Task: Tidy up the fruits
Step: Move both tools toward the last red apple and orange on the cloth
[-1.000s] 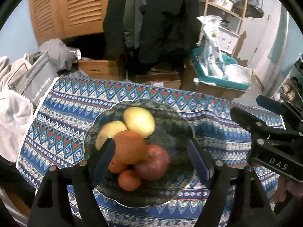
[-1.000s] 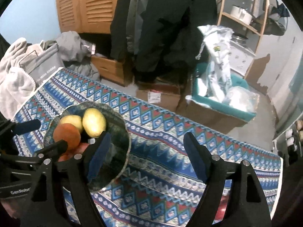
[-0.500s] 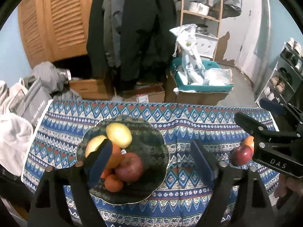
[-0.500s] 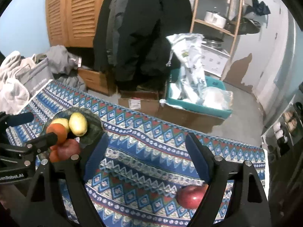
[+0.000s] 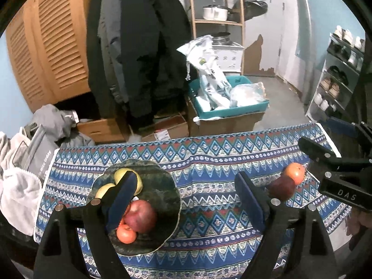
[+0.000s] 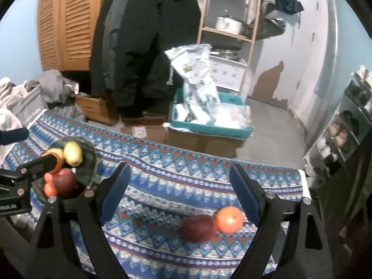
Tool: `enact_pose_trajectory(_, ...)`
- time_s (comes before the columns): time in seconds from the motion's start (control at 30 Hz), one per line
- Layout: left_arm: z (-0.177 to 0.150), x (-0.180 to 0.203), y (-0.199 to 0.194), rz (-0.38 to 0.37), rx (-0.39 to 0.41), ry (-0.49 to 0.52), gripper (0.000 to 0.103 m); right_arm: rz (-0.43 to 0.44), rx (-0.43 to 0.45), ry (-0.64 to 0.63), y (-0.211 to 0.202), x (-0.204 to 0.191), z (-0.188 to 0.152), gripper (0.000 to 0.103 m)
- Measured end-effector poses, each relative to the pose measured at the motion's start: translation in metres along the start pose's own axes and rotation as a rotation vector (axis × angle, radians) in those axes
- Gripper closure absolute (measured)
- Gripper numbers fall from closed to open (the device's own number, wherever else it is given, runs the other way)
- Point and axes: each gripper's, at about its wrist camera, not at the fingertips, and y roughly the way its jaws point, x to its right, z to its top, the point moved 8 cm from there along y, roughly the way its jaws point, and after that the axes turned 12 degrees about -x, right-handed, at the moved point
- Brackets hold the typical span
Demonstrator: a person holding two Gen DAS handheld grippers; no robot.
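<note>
Both grippers' fingers are held apart; the apple (image 6: 197, 228) and orange (image 6: 229, 219) (touching) could be knocked rolling off the bench (image 6: 176, 181).

Our left gripper (image 5: 186, 197) above the fruit plate, with its jaws spread wide and nothing between them.

We see a dark green plate (image 5: 162, 186) on the table (image 5: 209, 153), which is covered in a blue patterned cloth. The plate holds a red apple (image 5: 140, 216), a small orange fruit (image 5: 126, 233) touching the apple, and two yellow fruits (image 5: 121, 179) partly hidden behind our left finger. Well apart to the right, a dark red apple (image 5: 282, 187) and an orange (image 5: 295, 173) lie touching on the cloth, near our right gripper (image 5: 337, 162).
</note>
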Motion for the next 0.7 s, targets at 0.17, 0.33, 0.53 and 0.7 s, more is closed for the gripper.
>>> enact_pose_trajectory(0.17,0.003,0.023,0.0,-0.004,-0.002,0.036,0.015,-0.014,0.002,0.032,-0.003,0.024,-0.008,0.017)
enact_pose_trajectory(0.33,0.005,0.048,0.006,0.009,-0.004,0.082,0.014,-0.045,-0.004,0.065,-0.003,0.052,-0.017,0.016)
enact_pose_trajectory(0.53,0.001,0.075,0.016,0.006,-0.029,0.13,0.014,-0.055,-0.023,0.112,0.0,0.079,-0.032,0.016)
enact_pose_trajectory(0.7,0.001,0.094,0.021,-0.015,-0.043,0.146,0.014,-0.058,-0.031,0.143,-0.001,0.099,-0.042,0.016)
